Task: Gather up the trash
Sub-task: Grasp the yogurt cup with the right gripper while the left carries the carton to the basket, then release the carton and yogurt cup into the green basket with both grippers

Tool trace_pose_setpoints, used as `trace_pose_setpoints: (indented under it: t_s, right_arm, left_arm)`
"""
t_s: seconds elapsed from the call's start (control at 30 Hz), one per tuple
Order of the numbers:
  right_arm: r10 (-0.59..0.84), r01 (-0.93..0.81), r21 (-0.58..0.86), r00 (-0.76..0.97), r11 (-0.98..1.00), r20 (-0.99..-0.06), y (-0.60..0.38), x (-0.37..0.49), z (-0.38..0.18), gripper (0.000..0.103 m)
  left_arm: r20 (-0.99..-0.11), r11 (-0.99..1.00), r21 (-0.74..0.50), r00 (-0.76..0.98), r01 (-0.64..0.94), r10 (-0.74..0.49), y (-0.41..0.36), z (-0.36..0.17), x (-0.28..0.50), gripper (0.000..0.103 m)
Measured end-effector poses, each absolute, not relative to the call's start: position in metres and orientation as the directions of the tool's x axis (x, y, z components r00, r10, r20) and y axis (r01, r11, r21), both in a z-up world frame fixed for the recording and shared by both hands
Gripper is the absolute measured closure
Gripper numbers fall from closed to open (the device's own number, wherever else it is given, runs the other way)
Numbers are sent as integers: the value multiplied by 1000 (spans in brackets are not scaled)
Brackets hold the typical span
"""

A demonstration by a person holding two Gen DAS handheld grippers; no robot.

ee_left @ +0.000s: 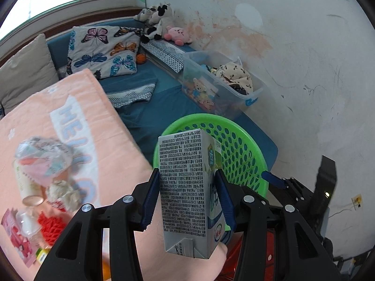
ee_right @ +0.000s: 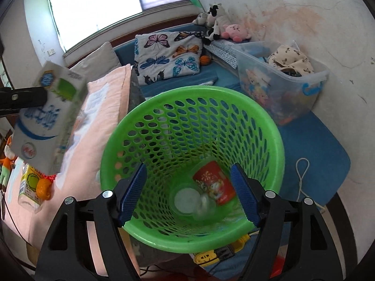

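One pink blanket (ee_left: pixel 77 126) fills the left half of the left wrist view, with a cluster of loose litter (ee_left: pixel 42 187) in its lower left, too blurred to count. One green basket (ee_right: pixel 267 126) takes the centre of the right wrist view; its rim is unobstructed above, and inside lie two things: a red cup (ee_right: pixel 214 181) and a clear lidded cup (ee_right: pixel 189 201). One milk carton (ee_left: pixel 187 187) stands in the lower centre, pinched between the left gripper's (ee_left: pixel 187 199) blue pads, in front of the basket rim. The right gripper (ee_right: pixel 188 192) is spread wide, holding nothing, its fingers (ee_right: pixel 132 192) straddling the basket's near rim.
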State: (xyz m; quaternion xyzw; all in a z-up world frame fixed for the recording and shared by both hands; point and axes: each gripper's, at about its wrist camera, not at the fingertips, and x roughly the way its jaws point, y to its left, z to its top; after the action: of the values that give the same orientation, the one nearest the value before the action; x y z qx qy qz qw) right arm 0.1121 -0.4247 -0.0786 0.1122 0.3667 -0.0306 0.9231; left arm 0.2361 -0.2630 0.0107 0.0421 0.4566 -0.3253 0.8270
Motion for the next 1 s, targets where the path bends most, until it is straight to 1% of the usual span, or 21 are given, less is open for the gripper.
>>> trace_pose_setpoints:
  t_s: [0.23, 0.5, 0.53, 0.57, 0.63, 0.8, 1.0]
  right_arm:
    - [8, 149, 176, 740, 973, -673, -429, 92, -76, 28]
    - [22, 158, 210, 747, 965, -665, -431, 81, -79, 28]
    - [23, 159, 212, 746, 964, -666, -431, 80, -80, 28]
    - [26, 159, 215, 745, 964, -667, -431, 80, -80, 28]
    - [27, 160, 218, 744, 963, -667, -430, 79, -81, 28]
    - [37, 149, 222, 748, 963, -663, -425, 76, -78, 28]
    - [64, 111, 226, 759, 968, -648, -407, 71, -69, 28]
  left_arm:
    - [-801, 780, -213, 352, 588, -484, -298, -9, 247, 57]
    - [-832, 783, -216, 310, 583, -460, -328, -39, 261, 56]
    - [-833, 783, -220, 305, 582, -461, -328, -42, 261, 54]
    - [-836, 784, -222, 301, 580, -459, -329, -45, 261, 48]
    - [-834, 786, -217, 309, 580, -458, -328, -46, 259, 42]
    - [-826, 786, -213, 322, 580, -461, -315, -39, 250, 41]
    - [-804, 824, -181, 401, 537, -438, -272, -22, 233, 40]
